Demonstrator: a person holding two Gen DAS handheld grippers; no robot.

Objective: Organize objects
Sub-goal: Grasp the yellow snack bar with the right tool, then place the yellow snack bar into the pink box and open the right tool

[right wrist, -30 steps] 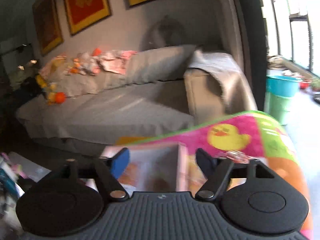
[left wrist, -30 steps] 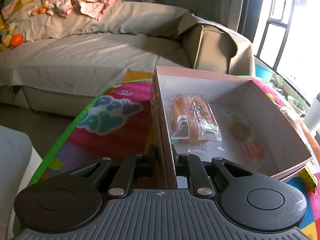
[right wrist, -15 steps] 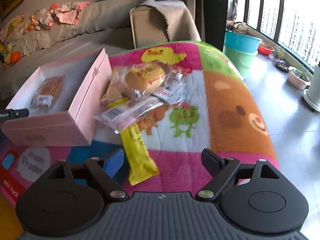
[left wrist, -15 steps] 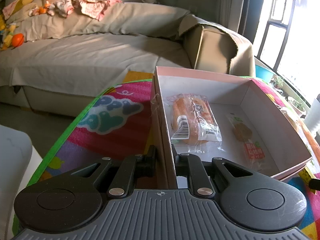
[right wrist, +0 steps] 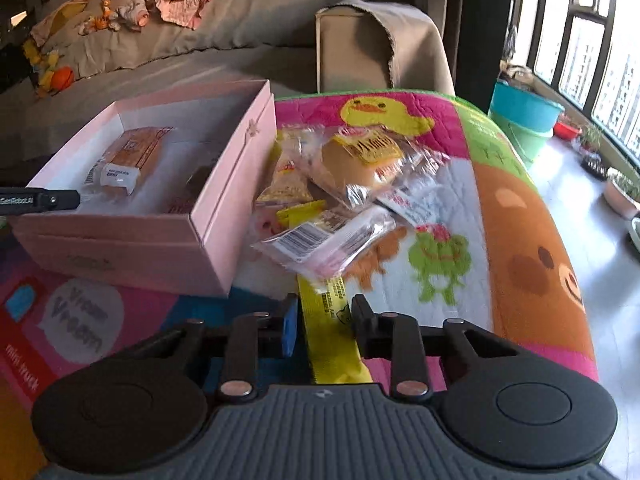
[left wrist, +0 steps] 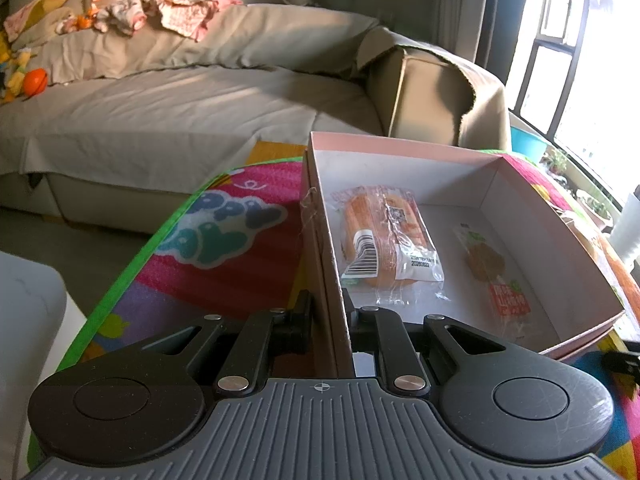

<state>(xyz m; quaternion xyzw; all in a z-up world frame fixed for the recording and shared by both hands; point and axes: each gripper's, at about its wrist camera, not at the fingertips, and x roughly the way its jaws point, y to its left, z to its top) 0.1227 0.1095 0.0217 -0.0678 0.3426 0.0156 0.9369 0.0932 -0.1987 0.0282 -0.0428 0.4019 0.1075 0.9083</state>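
Pink box [left wrist: 400, 148] pinned by L gripper [left wrist: 326, 316] on near wall for steadiness; R gripper [right wrist: 324, 320] part-closed round yellow sachet [right wrist: 332, 328], not yet gripping, I think.

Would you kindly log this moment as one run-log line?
left gripper: shut on pink box wall | right gripper: open, straddling yellow packet | box: two snacks
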